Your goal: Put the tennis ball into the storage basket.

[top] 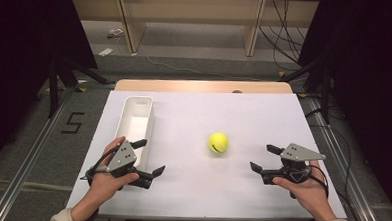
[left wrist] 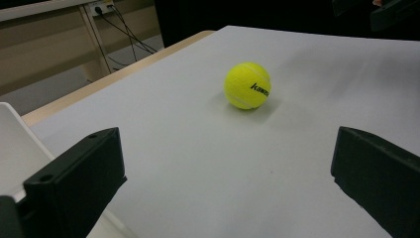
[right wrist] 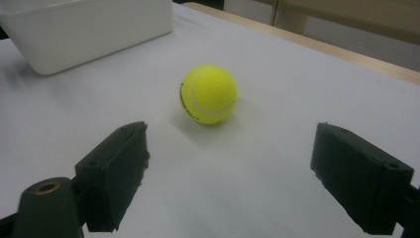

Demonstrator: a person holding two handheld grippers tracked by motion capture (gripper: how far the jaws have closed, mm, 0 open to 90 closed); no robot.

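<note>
While bin (left wrist: 15, 148) cropped, ball (left wrist: 247, 85) lettering partial

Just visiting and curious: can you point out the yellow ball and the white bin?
tennis ball (top: 218, 142): high view, middle of its yellow surface.
white bin (top: 149, 119): high view, its right wall.

**Yellow ball alone on the white bench**

The left gripper (left wrist: 225, 186) has its jaws spread wide, nothing between them. Ahead sits a yellow tennis ball (left wrist: 247, 85) on the bench (left wrist: 208, 163), well apart. A white bin (left wrist: 17, 148) edges in beside the left jaw.
</note>
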